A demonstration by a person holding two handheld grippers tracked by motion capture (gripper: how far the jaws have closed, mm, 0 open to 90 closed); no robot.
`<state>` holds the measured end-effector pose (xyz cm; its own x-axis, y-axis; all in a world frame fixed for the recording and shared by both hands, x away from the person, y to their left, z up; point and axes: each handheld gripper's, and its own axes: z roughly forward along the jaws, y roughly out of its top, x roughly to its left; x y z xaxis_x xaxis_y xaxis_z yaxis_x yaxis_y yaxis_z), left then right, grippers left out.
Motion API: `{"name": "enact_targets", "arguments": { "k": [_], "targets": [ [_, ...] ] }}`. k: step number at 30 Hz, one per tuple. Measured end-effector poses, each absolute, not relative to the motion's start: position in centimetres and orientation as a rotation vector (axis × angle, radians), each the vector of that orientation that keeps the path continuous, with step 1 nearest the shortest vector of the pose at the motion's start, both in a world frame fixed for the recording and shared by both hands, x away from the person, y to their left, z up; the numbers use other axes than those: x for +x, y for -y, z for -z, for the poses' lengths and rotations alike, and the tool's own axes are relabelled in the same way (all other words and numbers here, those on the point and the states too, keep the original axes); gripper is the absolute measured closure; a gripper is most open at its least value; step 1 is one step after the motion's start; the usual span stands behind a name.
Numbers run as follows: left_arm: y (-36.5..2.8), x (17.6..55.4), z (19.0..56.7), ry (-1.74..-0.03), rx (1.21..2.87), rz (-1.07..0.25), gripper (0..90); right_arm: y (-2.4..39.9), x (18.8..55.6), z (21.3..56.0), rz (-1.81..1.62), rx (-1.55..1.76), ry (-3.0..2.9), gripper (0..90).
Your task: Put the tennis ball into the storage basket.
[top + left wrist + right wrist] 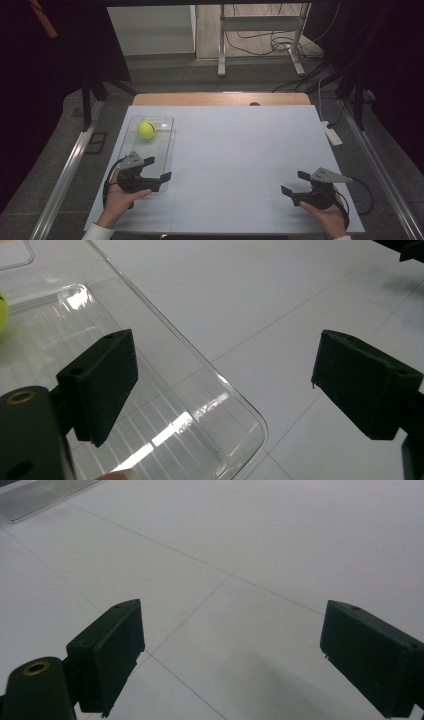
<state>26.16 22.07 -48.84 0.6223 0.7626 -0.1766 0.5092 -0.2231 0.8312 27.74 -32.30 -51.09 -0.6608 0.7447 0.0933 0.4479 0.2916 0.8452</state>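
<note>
A yellow tennis ball [146, 129] lies at the far end of a clear plastic tray [172, 137] on the left side of the white table. My left gripper [159, 168] hovers over the tray's near right corner, open with nothing between its jaws. In the left gripper view the tray's rim [200, 365] runs between the jaws of the left gripper [225, 355], and a sliver of the ball [2, 310] shows at the left edge. My right gripper [295, 183] stands open over bare table near the front right, nothing in it; its view shows the right gripper [230, 615] wide apart.
The white table top [240, 150] has a wooden strip [220, 98] along its far edge. A small white device [332, 134] lies at the right edge. Beyond the table stand a metal frame [260, 30] and floor cables. The tray's corner [35, 497] appears far off in the right gripper view.
</note>
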Motion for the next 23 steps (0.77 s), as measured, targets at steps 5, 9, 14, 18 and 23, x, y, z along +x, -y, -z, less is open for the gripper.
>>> {"name": "enact_targets", "arguments": {
  "k": [5,9,14,18,23],
  "targets": [
    [-22.15,26.12,48.8,-1.011,1.889,-0.335,11.8,32.33,27.69,51.06,-1.314,1.077,-2.247,10.8],
    [-22.22,26.18,48.8,-1.008,1.892,-0.337,11.8,32.43,27.66,51.03,-1.317,1.077,-2.244,10.8],
    [-22.33,26.12,48.79,-1.002,1.898,-0.346,11.8,32.47,27.74,51.09,-1.319,1.08,-2.244,10.8],
    [-22.38,26.06,48.66,-0.997,1.891,-0.344,11.8,32.42,27.86,51.12,-1.321,1.077,-2.246,10.8],
    [-22.22,26.17,48.75,-1.001,1.891,-0.338,11.7,32.5,28.03,51.17,-1.336,1.087,-2.243,10.7]
  ]
}}
